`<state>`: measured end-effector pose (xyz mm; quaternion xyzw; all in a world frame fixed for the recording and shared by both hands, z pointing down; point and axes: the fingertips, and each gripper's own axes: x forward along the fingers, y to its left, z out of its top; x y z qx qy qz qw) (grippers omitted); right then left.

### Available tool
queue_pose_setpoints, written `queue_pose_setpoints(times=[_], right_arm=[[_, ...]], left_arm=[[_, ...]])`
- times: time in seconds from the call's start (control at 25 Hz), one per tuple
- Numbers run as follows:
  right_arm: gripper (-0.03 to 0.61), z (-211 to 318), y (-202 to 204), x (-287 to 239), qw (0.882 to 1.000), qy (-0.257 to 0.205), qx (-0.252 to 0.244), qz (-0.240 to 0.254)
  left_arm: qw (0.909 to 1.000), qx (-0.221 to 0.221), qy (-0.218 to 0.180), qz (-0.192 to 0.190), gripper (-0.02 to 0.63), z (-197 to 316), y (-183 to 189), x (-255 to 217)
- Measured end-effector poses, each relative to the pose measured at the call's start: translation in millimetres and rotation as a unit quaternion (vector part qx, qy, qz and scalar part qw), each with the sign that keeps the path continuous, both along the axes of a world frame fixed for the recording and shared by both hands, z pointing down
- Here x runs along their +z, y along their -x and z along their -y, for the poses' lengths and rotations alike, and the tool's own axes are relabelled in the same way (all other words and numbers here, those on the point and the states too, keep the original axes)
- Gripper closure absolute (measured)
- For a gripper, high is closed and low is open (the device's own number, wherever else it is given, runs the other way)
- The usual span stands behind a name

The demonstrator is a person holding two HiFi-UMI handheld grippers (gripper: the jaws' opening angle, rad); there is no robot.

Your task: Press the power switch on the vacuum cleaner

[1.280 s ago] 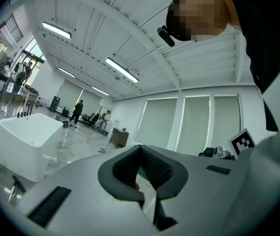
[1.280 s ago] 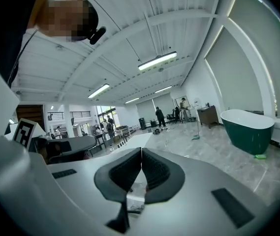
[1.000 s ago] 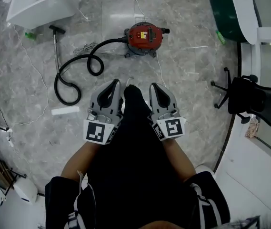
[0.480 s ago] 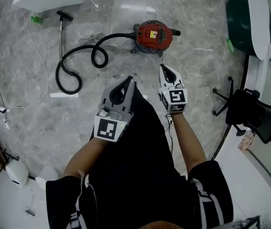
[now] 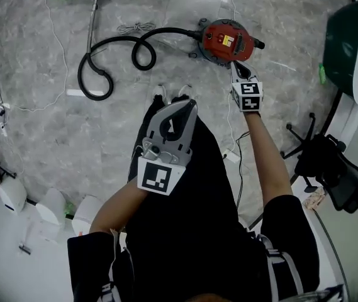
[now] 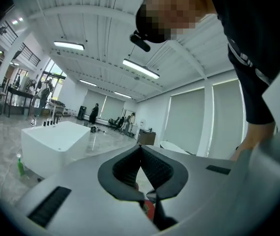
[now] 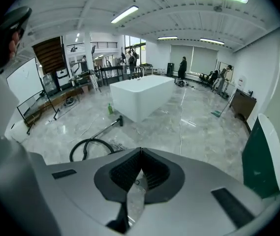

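The red vacuum cleaner (image 5: 228,41) stands on the marble floor at the top of the head view. Its black hose (image 5: 122,49) loops off to the left towards the wand (image 5: 93,8). My right gripper (image 5: 237,66) is stretched forward, jaws shut, its tips just at the near side of the vacuum's body. My left gripper (image 5: 192,104) hangs shut over the person's dark trousers, well short of the vacuum. In the right gripper view the shut gripper (image 7: 140,150) hides the vacuum; only the hose (image 7: 88,146) shows. The left gripper (image 6: 140,146) points up at the room, shut and empty.
A black office chair (image 5: 330,168) and a green-shelled chair (image 5: 352,49) stand at the right. White cables (image 5: 46,36) trail over the floor at the left. Low white objects (image 5: 12,194) sit at the lower left. A large white block (image 7: 142,100) stands beyond the wand.
The person has stepped closer to the vacuum. My right gripper has reached forward up to the vacuum's body, while the left one has stayed back over the legs.
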<state>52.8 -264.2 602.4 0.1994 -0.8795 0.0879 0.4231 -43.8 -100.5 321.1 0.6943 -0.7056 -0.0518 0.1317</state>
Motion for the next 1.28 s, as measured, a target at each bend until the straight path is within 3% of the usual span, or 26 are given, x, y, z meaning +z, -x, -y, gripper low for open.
queue_pose_setpoints(times=[0.12, 0.28, 0.52, 0.8, 1.08, 1.28], right_arm=[[0.560, 19.4, 11.9, 40.2, 1.000, 0.014, -0.005, -0.021], [0.560, 46.9, 26.3, 88.2, 0.998, 0.038, 0.005, -0.041], [0.560, 66.8, 41.2, 148.4, 0.996, 0.011, -0.029, -0.087], [0.560, 84.3, 39.0, 216.8, 0.993, 0.018, -0.040, -0.114], [0.560, 99.2, 34.3, 275.2, 0.985, 0.011, -0.082, -0.153], [0.560, 113.8, 35.6, 300.4, 0.985, 0.019, -0.068, -0.155]], left_arm=[[1.0000, 0.003, 0.005, 0.008, 0.600, 4.9, 9.3, 10.4], [0.9998, -0.011, 0.014, -0.009, 0.600, 3.4, 20.9, 30.1], [0.9985, -0.036, -0.004, -0.041, 0.600, 4.9, 30.3, 48.3], [0.9976, -0.044, -0.008, -0.053, 0.600, 19.1, 31.4, 74.2], [0.9984, -0.048, 0.021, -0.021, 0.600, 21.8, 42.7, 112.4], [0.9971, -0.061, 0.038, -0.027, 0.600, 27.4, 52.4, 135.3]])
